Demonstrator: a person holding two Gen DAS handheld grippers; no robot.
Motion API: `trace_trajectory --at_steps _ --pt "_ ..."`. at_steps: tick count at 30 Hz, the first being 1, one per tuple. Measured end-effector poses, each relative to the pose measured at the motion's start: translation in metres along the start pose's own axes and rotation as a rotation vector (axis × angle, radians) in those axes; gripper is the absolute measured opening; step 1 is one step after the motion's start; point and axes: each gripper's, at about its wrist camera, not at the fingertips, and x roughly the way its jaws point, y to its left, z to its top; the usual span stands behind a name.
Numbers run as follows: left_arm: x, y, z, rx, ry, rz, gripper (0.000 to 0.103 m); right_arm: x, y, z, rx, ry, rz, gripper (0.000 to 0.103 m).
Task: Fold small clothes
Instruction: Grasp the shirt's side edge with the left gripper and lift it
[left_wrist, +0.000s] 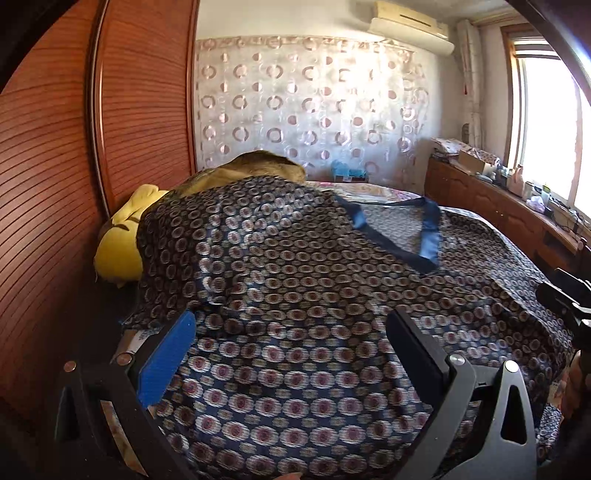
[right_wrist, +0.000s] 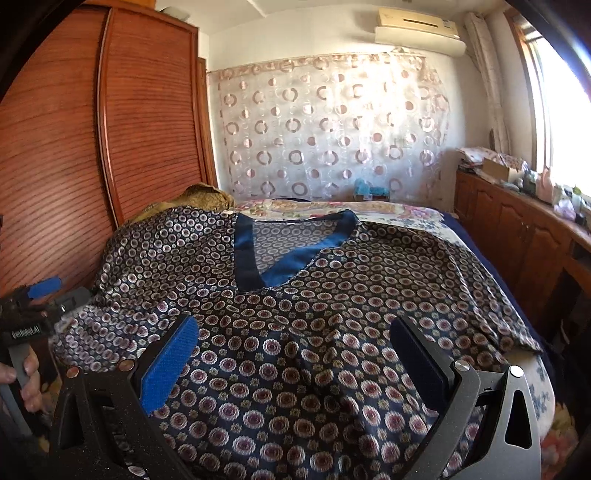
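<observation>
Dark navy top (right_wrist: 332, 306), satin sheen, printed all over with small pink-and-cream ring medallions. Plain blue V-neck band (right_wrist: 295, 254) faces up, pointing toward camera. Garment spread open, unfolded, lying wrinkled across bed. Left side (left_wrist: 207, 236) humped over yellow and olive clothes; right sleeve (right_wrist: 491, 295) trails toward bed's right edge.

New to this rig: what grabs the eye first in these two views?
The dark blue satin top with a circle print, spread over the bed and filling the foreground of both views, its plain blue V-neck band pointing toward the cameras. Both claws, left and right, hang open just above it. Behind stand a reddish slatted wooden wardrobe at left and a sheer ring-patterned curtain.
</observation>
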Motion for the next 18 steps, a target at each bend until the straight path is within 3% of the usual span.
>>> trace_trajectory --at_steps 7,11,18 --pt "0.015 0.039 0.004 0.034 0.019 0.026 0.103 0.027 -0.003 0.008 -0.011 0.072 0.082 0.103" --pt "0.026 0.071 0.007 -0.007 0.052 0.010 0.103 0.037 -0.012 0.012 -0.026 0.110 0.110 0.103" --pt "0.044 0.113 0.013 -0.044 0.097 0.047 0.103 0.046 -0.024 0.014 -0.011 0.175 0.135 0.103"
